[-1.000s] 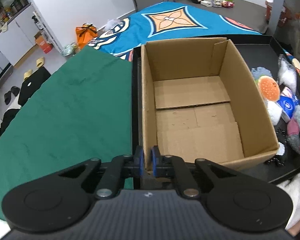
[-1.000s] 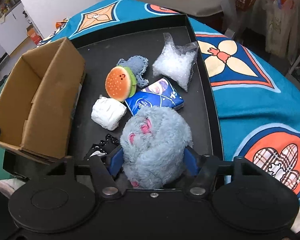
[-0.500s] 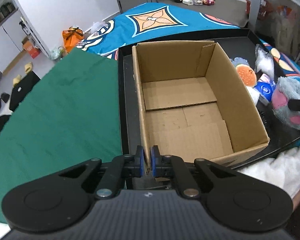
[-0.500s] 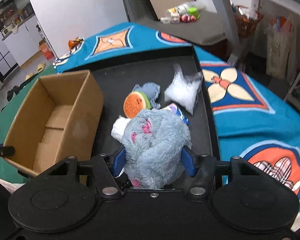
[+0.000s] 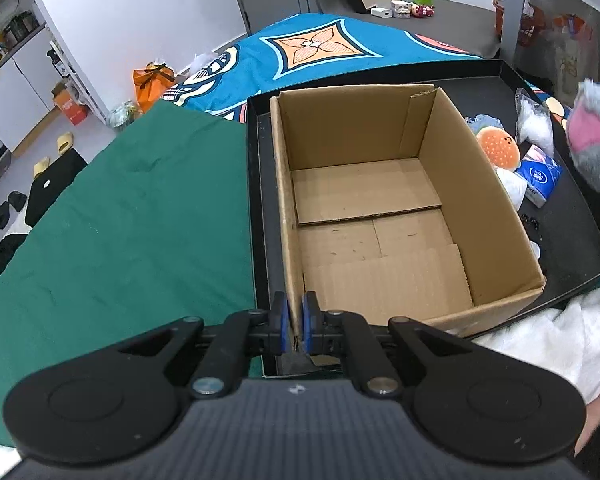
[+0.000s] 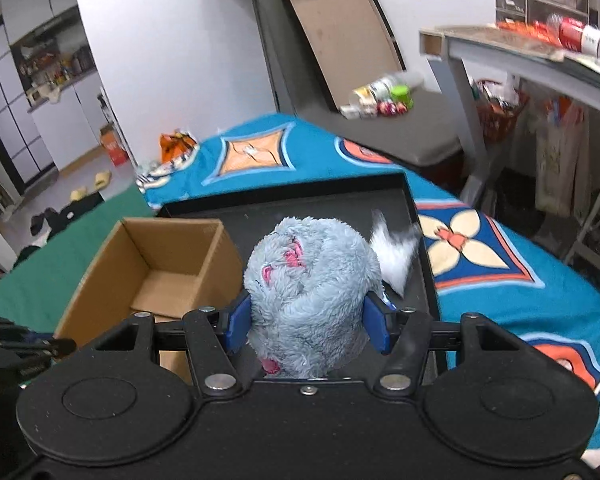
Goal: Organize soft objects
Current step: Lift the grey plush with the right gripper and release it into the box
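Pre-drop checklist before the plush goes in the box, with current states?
1. Right claw has the grey plush pinched between both pads: ok.
2. Plush clear of the black tray: ok, lifted.
3. Cardboard box open and empty: ok.
4. Left claw shut on the box's near wall, steadying it: ok.
5. Plush above the box opening: not ok, it hangs to the right of the box, over the tray.
6. Burger toy, tissue pack and other items out of the path: cannot tell from here.
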`<state>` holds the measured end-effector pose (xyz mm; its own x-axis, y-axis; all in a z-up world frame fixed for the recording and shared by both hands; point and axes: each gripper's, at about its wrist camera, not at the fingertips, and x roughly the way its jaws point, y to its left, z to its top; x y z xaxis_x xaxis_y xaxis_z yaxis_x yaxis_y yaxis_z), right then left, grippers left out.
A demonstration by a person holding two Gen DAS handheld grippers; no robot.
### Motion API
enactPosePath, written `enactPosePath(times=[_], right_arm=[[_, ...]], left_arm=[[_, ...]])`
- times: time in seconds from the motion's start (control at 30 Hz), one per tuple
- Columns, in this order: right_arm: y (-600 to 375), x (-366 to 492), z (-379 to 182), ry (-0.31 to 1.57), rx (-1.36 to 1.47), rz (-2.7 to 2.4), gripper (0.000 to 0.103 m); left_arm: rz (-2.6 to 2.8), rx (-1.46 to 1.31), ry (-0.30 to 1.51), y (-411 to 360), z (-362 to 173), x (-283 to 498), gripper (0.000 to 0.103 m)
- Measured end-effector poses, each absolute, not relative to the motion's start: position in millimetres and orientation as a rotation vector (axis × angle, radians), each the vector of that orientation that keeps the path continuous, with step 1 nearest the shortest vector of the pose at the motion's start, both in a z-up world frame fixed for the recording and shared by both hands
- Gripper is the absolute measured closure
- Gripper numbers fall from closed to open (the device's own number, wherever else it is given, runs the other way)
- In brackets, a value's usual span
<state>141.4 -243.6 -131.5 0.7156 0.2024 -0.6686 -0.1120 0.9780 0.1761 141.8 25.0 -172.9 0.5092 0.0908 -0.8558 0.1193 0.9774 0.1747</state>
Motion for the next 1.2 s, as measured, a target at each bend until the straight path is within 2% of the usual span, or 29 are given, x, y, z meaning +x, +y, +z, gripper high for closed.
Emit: enactPosePath(times=[0.43, 1.0, 1.13, 1.2], right_arm=[[-210, 147, -111, 0.664, 0.139, 0.261, 0.046], [-147, 187, -124, 0.701, 0.102, 0.357, 0.046], [-137, 194, -131, 0.727, 0.09, 0.363, 0.038], [-134, 195, -134, 0.743, 0.089, 0.36, 0.025]], left_arm=[[-0.023, 0.157, 1.029, 34, -173, 139, 0.096], [-0.056, 0.123, 1.06, 42, -182, 146, 0.096], [-0.068, 0.117, 1.074, 44, -186, 149, 0.096], [-0.08, 0.108, 1.083, 45, -188, 152, 0.095]])
